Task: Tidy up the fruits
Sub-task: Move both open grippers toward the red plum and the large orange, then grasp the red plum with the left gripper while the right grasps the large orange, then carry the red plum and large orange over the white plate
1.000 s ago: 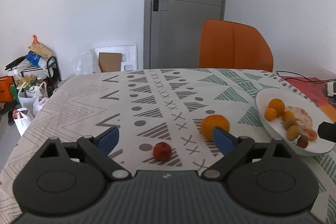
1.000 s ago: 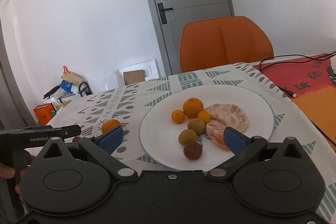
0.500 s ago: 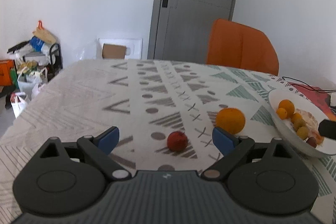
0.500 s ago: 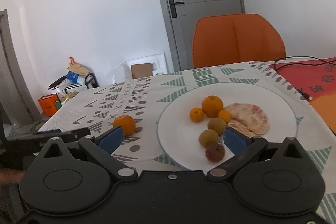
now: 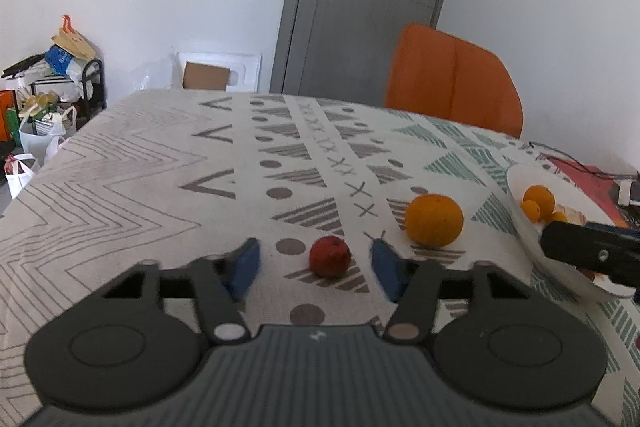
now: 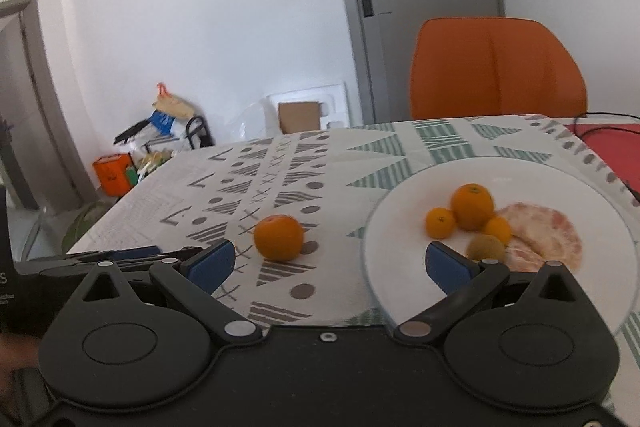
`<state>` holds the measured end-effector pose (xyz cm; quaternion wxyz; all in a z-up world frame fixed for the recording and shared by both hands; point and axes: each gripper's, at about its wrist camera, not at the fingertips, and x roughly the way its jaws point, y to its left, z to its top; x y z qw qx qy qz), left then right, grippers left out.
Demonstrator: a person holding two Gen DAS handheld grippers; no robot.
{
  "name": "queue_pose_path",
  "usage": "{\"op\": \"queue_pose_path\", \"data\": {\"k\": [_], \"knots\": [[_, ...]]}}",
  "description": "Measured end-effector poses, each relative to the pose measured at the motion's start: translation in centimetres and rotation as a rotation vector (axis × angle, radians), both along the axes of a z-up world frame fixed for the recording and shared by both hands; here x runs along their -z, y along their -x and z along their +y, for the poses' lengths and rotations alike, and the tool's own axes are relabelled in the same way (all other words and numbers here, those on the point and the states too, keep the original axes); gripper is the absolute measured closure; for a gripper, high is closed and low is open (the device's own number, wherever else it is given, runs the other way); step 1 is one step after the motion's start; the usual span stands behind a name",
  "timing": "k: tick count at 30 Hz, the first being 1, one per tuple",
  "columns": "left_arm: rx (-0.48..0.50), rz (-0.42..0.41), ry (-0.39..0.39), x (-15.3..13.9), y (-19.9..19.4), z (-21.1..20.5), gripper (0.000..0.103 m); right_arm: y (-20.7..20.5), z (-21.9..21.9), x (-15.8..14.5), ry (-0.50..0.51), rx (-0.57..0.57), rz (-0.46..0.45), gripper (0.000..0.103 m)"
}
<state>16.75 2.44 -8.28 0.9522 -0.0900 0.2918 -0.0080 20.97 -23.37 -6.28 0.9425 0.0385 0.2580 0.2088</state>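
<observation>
Jaws around one red fruit (image 5: 330, 256), untouched.

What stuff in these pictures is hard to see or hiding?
- Small red fruit: seen only from the left wrist; the right wrist view doesn't show it.
- White plate: left wrist view, partly covered by the right hand-held gripper.
- Peeled fruit: right wrist view, blurred and partly behind a fingertip.

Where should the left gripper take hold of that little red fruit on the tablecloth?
Across its widest middle, coming in low from the near side. The red fruit is small and round, sitting free on the tablecloth between the open fingers of the left gripper, so a level pinch on its sides probably holds best.
</observation>
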Motion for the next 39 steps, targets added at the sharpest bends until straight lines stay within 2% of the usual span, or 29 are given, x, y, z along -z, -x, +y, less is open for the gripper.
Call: {"op": "queue_pose_path", "data": {"k": [1, 2, 3, 8, 12, 26, 27, 30, 35, 39], "knots": [[0.005, 0.008, 0.002, 0.1, -0.1, 0.0, 0.062, -0.1, 0.4, 0.0, 0.006, -0.008, 0.0, 0.0], [0.005, 0.01, 0.006, 0.1, -0.2, 0.0, 0.074, -0.2, 0.7, 0.0, 0.009, -0.014, -0.001, 0.0], [0.006, 0.011, 0.013, 0.2, -0.1, 0.2, 0.082, -0.2, 1.0, 0.0, 0.012, -0.019, -0.001, 0.0], [-0.032, -0.028, 0.032, -0.3, 0.8, 0.9, 0.082, -0.6, 2.5, 0.0, 0.048, -0.05, -0.009, 0.002], [-0.032, -0.043, 0.037, -0.8, 1.0, 1.0, 0.082, -1.4, 3.5, 0.0, 0.074, -0.06, -0.011, 0.012], [-0.078, -0.076, 0.076, -2.4, 1.7, 3.2, 0.082, -3.9, 7.5, 1.4, 0.167, -0.096, 0.016, 0.032], [-0.079, -0.077, 0.079, -2.5, 1.7, 3.3, 0.082, -4.1, 7.7, 1.5, 0.174, -0.095, 0.02, 0.036], [-0.079, -0.082, 0.089, -2.8, 1.8, 3.5, 0.082, -4.8, 8.2, 1.9, 0.191, -0.094, 0.042, 0.063], [-0.081, -0.084, 0.087, -2.8, 1.8, 3.7, 0.082, -4.3, 7.8, 1.1, 0.146, -0.093, 0.064, 0.064], [-0.067, -0.083, 0.048, -2.9, 1.9, 2.8, 0.082, -3.2, 7.3, 0.0, 0.136, -0.096, 0.05, 0.064]]}}
